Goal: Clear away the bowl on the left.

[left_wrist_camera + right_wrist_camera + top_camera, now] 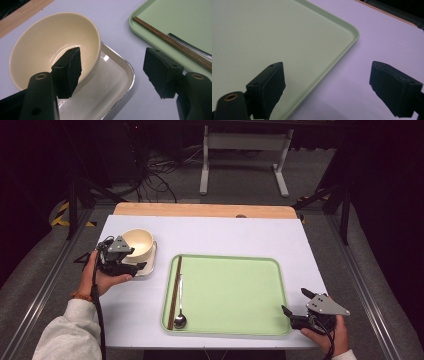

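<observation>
Left tool, jaws apart, straddles the rim of the cream bowl on its small white tray. It should clamp squarely on the rim before lifting. Right tool hangs released beside the green tray.

No text, label, brand, number or sign can be read on anything in these pictures.
</observation>
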### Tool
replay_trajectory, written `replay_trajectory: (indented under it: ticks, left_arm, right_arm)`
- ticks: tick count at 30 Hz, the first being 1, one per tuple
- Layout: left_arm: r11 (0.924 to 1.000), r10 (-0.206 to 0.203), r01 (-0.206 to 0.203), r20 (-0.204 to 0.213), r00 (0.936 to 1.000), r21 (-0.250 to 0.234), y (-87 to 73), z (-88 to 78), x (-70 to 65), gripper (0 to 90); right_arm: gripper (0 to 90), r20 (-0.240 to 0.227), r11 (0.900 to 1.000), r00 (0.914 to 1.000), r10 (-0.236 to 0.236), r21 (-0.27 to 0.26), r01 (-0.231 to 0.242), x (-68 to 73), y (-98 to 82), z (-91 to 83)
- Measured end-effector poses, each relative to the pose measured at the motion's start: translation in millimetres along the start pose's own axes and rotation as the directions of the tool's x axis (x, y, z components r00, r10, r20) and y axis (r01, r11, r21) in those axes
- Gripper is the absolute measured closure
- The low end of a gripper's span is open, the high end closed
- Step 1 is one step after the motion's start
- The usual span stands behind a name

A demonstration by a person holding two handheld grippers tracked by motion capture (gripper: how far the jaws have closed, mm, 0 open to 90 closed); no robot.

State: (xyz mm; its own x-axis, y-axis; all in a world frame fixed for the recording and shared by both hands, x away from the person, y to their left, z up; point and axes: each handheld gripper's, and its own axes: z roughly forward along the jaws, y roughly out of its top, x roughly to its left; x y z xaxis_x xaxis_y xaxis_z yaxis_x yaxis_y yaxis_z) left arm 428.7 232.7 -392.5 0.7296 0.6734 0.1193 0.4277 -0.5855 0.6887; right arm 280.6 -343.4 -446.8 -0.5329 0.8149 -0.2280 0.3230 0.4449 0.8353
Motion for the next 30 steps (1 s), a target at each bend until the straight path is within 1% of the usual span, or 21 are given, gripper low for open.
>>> replay_trajectory:
  ticks: [2, 3, 5, 7, 9, 10, 11, 12, 14, 15, 17, 18, 20, 21, 23, 24, 26, 28, 29, 30]
  left_arm:
    - [0.9997, -0.005, 0.006, -0.019, 0.9998, 0.025, 1.8, 5.7, 2.5, 32.3]
    - [0.9993, -0.003, 0.004, -0.008, 1.0, 0.037, 2.7, 9.5, 4.3, 32.4]
    - [0.9983, -0.01, 0.011, -0.016, 0.9998, 0.058, 4.2, 15.5, 6.3, 32.7]
    - [0.9977, -0.017, 0.018, -0.004, 0.9998, 0.066, 3.8, 20.3, 7.9, 32.6]
    - [0.9955, -0.028, 0.029, -0.016, 0.9995, 0.09, 3.2, 25.1, 9.7, 33.0]
    - [0.9943, -0.027, 0.027, -0.009, 0.9996, 0.103, 2.5, 27.4, 10.6, 33.3]
    - [0.9934, -0.026, 0.027, -0.012, 0.9996, 0.112, 1.9, 29.7, 11.4, 33.5]
    - [0.9915, -0.028, 0.03, -0.023, 0.9994, 0.126, 1.6, 32.0, 12.4, 34.1]
    - [0.9893, -0.027, 0.031, -0.029, 0.9992, 0.142, 1.4, 34.4, 12.7, 37.4]
    - [0.9881, -0.019, 0.023, -0.032, 0.9993, 0.152, 1.7, 35.6, 13.1, 39.0]
    - [0.9857, -0.004, 0.012, -0.046, 0.9989, 0.168, 2.0, 38.3, 12.5, 48.3]
    - [0.9844, 0.011, 0.0, -0.058, 0.9983, 0.176, 2.2, 39.6, 12.3, 51.0]
    - [0.9853, 0.027, -0.016, -0.064, 0.9976, 0.17, 2.7, 41.4, 12.2, 57.5]
    - [0.9845, 0.033, -0.021, -0.065, 0.9974, 0.174, 3.1, 41.6, 11.9, 60.4]
    - [0.9809, 0.063, -0.046, -0.083, 0.9945, 0.189, 4.2, 43.7, 11.3, 65.4]
    - [0.9774, 0.074, -0.055, -0.084, 0.9938, 0.204, 4.6, 44.6, 11.1, 68.6]
    - [0.9742, 0.089, -0.07, -0.082, 0.9927, 0.215, 5.3, 46.3, 10.4, 70.2]
    - [0.9728, 0.116, -0.096, -0.08, 0.99, 0.211, 6.2, 47.6, 8.9, 73.6]
    - [0.9728, 0.116, -0.096, -0.08, 0.99, 0.211, 6.2, 47.6, 8.9, 77.2]
    - [0.9747, 0.115, -0.1, -0.069, 0.9909, 0.2, 7.1, 49.1, 9.1, 81.2]
  right_arm:
    - [13.4, 0.002, 1.0, 1.0, 0.002, -0.001, -0.002, -0.5, -0.4, -0.4]
    - [13.4, 0.001, 1.0, 1.0, 0.003, -0.001, -0.003, -0.6, -0.5, -0.5]
    - [13.4, 0.0, 1.0, 1.0, 0.002, 0.0, -0.002, -0.6, -0.8, -0.4]
    - [13.4, -0.002, 1.0, 1.0, 0.003, 0.006, -0.003, -0.7, -1.1, -0.3]
    - [13.5, -0.004, 1.0, 1.0, 0.005, 0.006, -0.005, -0.8, -1.4, 0.1]
    - [13.5, -0.005, 1.0, 1.0, 0.006, 0.006, -0.006, -0.9, -1.4, 0.3]
    - [13.5, -0.004, 1.0, 1.0, 0.008, 0.007, -0.007, -1.1, -1.4, 0.4]
    - [13.5, -0.005, 1.0, 1.0, 0.008, 0.006, -0.008, -1.1, -1.4, 0.4]
    - [13.4, -0.007, 1.0, 0.9999, 0.008, 0.007, -0.008, -1.0, -1.5, 0.7]
    - [13.5, -0.007, 1.0, 1.0, 0.006, 0.007, -0.006, -0.9, -1.5, 0.9]
    - [13.4, -0.01, 1.0, 0.9999, 0.004, 0.009, -0.004, -0.8, -1.7, 1.0]
    - [13.4, -0.011, 1.0, 0.9999, 0.005, 0.01, -0.005, -0.8, -1.8, 1.1]
    - [13.4, -0.013, 1.0, 0.9999, 0.007, 0.013, -0.006, -1.1, -2.3, 1.4]
    - [13.4, -0.011, 1.0, 0.9999, 0.006, 0.016, -0.006, -1.4, -2.5, 1.6]
    - [13.7, -0.016, 1.0, 0.9999, 0.003, 0.016, -0.003, -1.2, -2.3, 1.6]
    - [13.7, -0.015, 1.0, 0.9999, 0.002, 0.015, -0.001, -0.7, -2.1, 1.3]
    - [13.6, -0.015, 1.0, 0.9999, -0.004, 0.012, 0.004, -0.3, -1.7, 0.4]
    - [13.6, -0.015, 1.0, 0.9999, -0.003, 0.011, 0.004, -0.5, -1.9, 0.0]
    - [13.7, -0.014, 1.0, 0.9999, -0.003, 0.01, 0.003, -1.1, -2.0, -0.1]
    - [13.7, -0.013, 1.0, 0.9999, 0.0, 0.01, 0.0, -1.4, -2.2, -0.1]
